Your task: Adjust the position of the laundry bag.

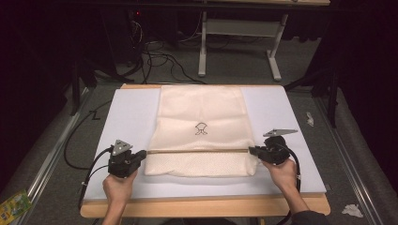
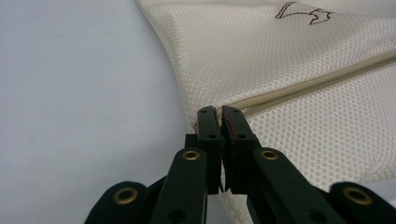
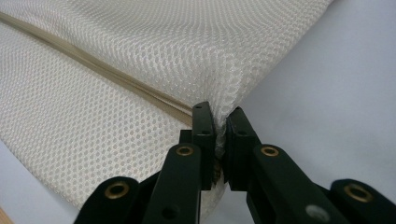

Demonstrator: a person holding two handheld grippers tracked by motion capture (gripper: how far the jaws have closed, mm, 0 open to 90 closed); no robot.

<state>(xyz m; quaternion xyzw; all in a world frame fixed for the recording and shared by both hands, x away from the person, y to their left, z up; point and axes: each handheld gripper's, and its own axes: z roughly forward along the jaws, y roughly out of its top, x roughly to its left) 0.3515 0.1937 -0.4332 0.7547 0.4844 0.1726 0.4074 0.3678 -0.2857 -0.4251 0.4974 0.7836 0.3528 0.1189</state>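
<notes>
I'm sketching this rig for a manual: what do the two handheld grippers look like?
Both are black. The left gripper and right gripper each carry a grey three-cornered plate on top and trail a black cable. Their fingers are flat black bars joined by brass-coloured rivets; one left finger has a reddish streak.

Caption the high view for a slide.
Both grippers, left and right, pinch opposite ends of a mesh bag's zipper line on a white mat.

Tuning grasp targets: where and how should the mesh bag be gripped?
Grip the mesh bag at its side edges where the zipper seam ends, coming in flat from each side. Left gripper and right gripper pinch there now; the seam looks firmer than the mesh.
</notes>
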